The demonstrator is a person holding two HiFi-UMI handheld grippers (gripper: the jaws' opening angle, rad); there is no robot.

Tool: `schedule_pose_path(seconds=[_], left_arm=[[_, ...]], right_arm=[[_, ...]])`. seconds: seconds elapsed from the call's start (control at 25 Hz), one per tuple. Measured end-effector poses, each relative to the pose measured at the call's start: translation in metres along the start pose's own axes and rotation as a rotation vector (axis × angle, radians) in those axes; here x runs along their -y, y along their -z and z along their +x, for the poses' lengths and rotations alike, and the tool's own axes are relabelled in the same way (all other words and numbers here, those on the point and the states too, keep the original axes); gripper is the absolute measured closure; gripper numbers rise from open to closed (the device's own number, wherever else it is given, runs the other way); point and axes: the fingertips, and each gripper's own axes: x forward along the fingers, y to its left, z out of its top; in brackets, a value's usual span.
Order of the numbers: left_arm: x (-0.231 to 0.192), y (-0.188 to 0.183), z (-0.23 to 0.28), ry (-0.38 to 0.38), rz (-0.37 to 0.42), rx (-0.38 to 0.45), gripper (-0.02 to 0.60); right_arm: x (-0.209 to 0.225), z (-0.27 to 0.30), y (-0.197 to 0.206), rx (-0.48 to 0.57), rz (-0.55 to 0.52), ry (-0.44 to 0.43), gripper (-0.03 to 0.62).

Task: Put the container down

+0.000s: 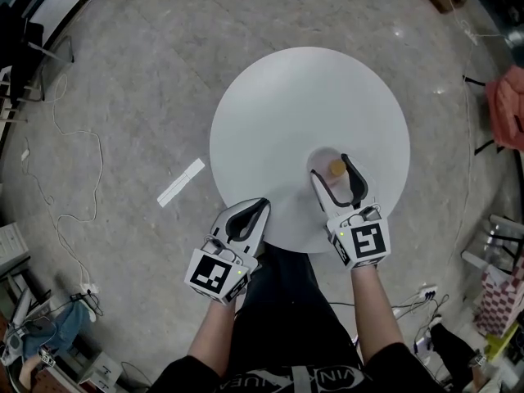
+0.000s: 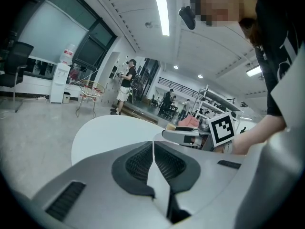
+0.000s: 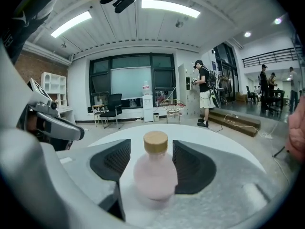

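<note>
The container (image 1: 335, 169) is a small pale pink bottle with a tan cap. It stands upright on the round white table (image 1: 303, 105), near its front right edge. My right gripper (image 1: 331, 167) is open, one jaw on each side of the bottle, and gaps show at the neck. In the right gripper view the bottle (image 3: 155, 171) stands between the dark pads (image 3: 191, 168). My left gripper (image 1: 262, 205) is shut and empty at the table's near edge, left of the bottle. In its own view the left gripper (image 2: 153, 145) has its pads together, and the right gripper (image 2: 190, 135) shows beyond it.
A white strip (image 1: 181, 182) and thin cables (image 1: 74, 211) lie on the grey floor left of the table. A pink cloth (image 1: 509, 105) hangs at the right edge. A person (image 3: 206, 95) stands far behind the table.
</note>
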Motion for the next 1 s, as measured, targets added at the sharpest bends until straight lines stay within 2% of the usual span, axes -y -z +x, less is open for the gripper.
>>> schedule_pose_path(seconds=[0.28, 0.56, 1.0], left_arm=[[0.013, 0.003, -0.010, 0.027, 0.016, 0.004, 0.566], [0.026, 0.000, -0.023, 0.039, 0.027, 0.015, 0.566], [0.051, -0.014, -0.040, 0.078, 0.076, 0.048, 0.566]], right_arm=[[0.006, -0.016, 0.011, -0.035, 0.043, 0.057, 0.335], [-0.006, -0.040, 0.016, -0.047, 0.064, 0.042, 0.336], [-0.030, -0.084, 0.000, -0.011, 0.054, 0.032, 0.550]])
